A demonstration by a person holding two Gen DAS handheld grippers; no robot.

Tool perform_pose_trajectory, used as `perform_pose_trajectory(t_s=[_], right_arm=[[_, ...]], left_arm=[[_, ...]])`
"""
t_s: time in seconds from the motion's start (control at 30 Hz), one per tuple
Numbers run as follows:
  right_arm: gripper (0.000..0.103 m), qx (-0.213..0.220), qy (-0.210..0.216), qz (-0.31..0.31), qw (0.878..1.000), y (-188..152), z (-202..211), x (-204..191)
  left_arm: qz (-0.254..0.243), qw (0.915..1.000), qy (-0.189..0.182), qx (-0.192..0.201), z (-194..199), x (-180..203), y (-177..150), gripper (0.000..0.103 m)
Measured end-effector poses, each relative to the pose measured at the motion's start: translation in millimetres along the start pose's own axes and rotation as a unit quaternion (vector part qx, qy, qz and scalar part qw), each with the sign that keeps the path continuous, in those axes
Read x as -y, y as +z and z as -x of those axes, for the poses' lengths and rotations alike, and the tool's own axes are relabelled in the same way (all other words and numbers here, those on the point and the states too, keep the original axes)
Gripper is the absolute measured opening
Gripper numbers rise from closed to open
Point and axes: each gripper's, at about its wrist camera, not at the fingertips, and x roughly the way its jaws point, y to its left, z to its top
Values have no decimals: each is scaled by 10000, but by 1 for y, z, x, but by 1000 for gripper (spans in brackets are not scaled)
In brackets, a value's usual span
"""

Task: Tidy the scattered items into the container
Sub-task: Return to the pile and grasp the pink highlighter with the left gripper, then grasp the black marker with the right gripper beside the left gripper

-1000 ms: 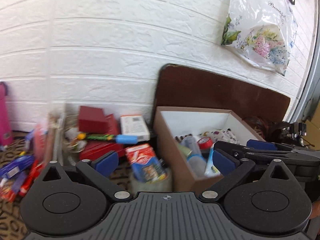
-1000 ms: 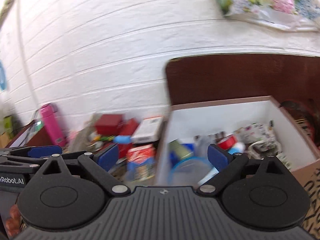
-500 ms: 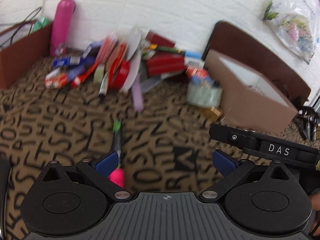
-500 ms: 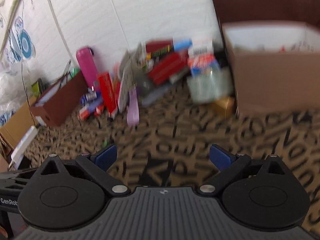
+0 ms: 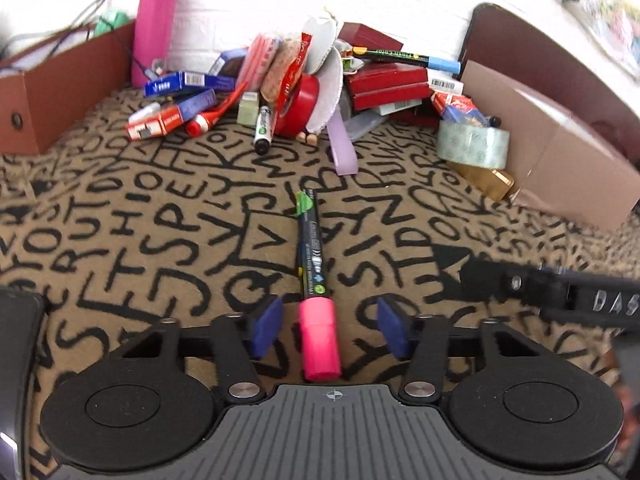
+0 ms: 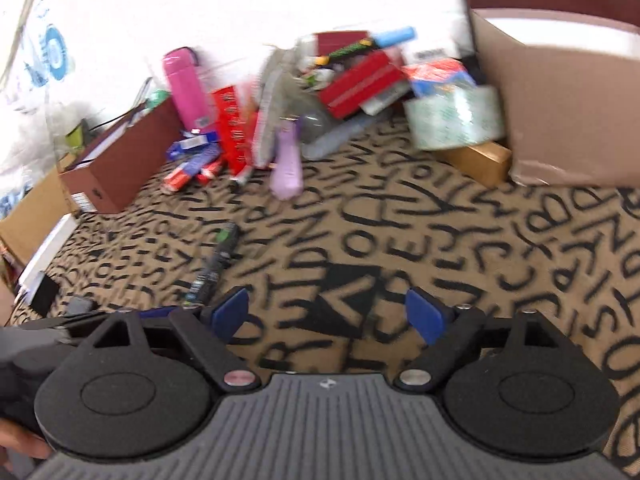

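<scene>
We take the pink-capped marker as our landmark: it lies flat on the letter-patterned mat, its pink cap toward us and its green-labelled end pointing away toward the pile. Our left gripper sits low over the cap end, its blue pads spread to either side of the cap with gaps on both sides, so it is wide apart and holds nothing. Our right gripper hovers over bare mat to the right of the marker, also spread wide and empty; its black body shows in the left view to the marker's right.

Beyond the marker's far end lies the heap of scattered items: red boxes, a red tape roll, blue cartons, a lilac strip nearest the marker, and a pink bottle standing against the white wall at the heap's left. To the far right of the marker stands the cardboard box, with a clear tape roll and a small gold box just in front of it. Far left of the marker is a brown tray.
</scene>
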Motion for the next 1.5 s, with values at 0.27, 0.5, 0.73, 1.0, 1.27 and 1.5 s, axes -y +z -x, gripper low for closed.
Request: perform_pose_trajectory(t_s=[0.27, 0.5, 0.73, 1.0, 1.27, 1.5], right_arm=[[74, -198, 390, 386, 9983, 5, -10, -31], [62, -408, 607, 516, 9960, 9, -31, -53], [46, -776, 826, 705, 9911, 2, -54, -77], [31, -663, 363, 1180, 9901, -5, -56, -89], [28, -658, 263, 1136, 9910, -7, -55, -86], [27, -618, 243, 1210, 9904, -6, -58, -86]], left_arm=[[-482, 9987, -159, -65, 6, -24, -1, 15], [-686, 9966, -421, -156, 16, -29, -8, 15], [-686, 9948, -740, -165, 22, -31, -16, 15], [-461, 9948, -898, -98, 15, -23, -16, 20], [-314, 9973, -657, -81, 8, -6, -13, 27], [-210, 9982, -550, -73, 6, -1, -12, 22]])
